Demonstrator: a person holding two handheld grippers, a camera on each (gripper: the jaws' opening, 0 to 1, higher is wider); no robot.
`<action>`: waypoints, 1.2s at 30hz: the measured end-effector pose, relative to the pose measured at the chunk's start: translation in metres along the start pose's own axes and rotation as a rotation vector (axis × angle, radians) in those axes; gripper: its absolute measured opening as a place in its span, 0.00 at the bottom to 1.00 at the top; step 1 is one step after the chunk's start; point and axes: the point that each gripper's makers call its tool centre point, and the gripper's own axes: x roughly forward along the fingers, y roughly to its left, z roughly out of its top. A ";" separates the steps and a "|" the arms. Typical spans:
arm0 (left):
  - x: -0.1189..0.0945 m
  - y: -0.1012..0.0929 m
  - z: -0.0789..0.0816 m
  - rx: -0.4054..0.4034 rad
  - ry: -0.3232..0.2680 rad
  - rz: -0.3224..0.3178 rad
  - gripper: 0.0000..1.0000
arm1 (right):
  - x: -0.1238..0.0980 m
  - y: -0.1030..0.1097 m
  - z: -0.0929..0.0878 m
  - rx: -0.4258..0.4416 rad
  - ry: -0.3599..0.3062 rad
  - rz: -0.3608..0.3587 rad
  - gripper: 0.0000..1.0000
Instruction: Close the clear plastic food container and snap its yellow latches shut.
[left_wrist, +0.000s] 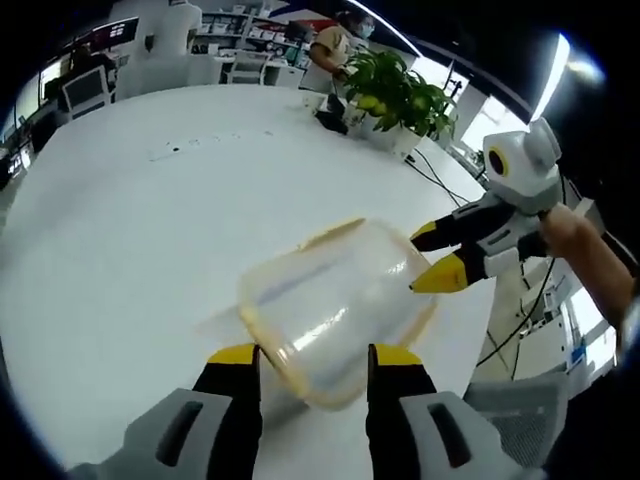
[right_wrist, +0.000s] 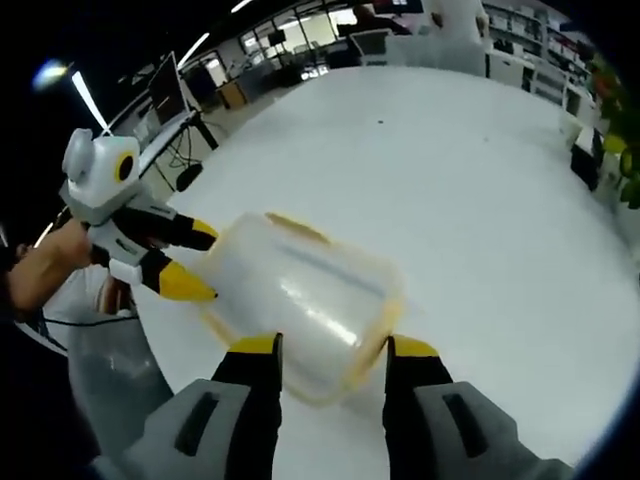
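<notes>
A clear plastic food container (left_wrist: 335, 300) with yellow trim lies blurred on the white round table (left_wrist: 130, 230). A yellow latch (left_wrist: 335, 232) shows along its far edge. My left gripper (left_wrist: 315, 355) is open, its yellow-tipped jaws standing either side of the container's near end. The right gripper (left_wrist: 432, 258) comes in from the right, open, with its tips at the container's side. In the right gripper view the container (right_wrist: 305, 295) sits between my right gripper's (right_wrist: 332, 345) spread jaws, and the left gripper (right_wrist: 190, 258) reaches its left corner.
A potted plant (left_wrist: 400, 95) stands at the table's far edge, with a person (left_wrist: 335, 45) behind it. Cables (left_wrist: 435, 180) hang off the right edge. A hand (right_wrist: 40, 265) holds the left gripper. Desks and a monitor (right_wrist: 165, 85) lie beyond the table.
</notes>
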 end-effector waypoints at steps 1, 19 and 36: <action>0.000 0.000 0.000 0.000 0.000 -0.001 0.34 | 0.001 0.000 0.000 0.002 -0.001 0.000 0.36; -0.005 0.002 -0.011 -0.001 0.017 -0.008 0.35 | 0.004 0.012 -0.009 0.012 0.010 -0.005 0.37; -0.022 0.011 -0.029 -0.006 0.033 -0.011 0.35 | 0.010 0.039 -0.016 0.026 -0.002 -0.010 0.37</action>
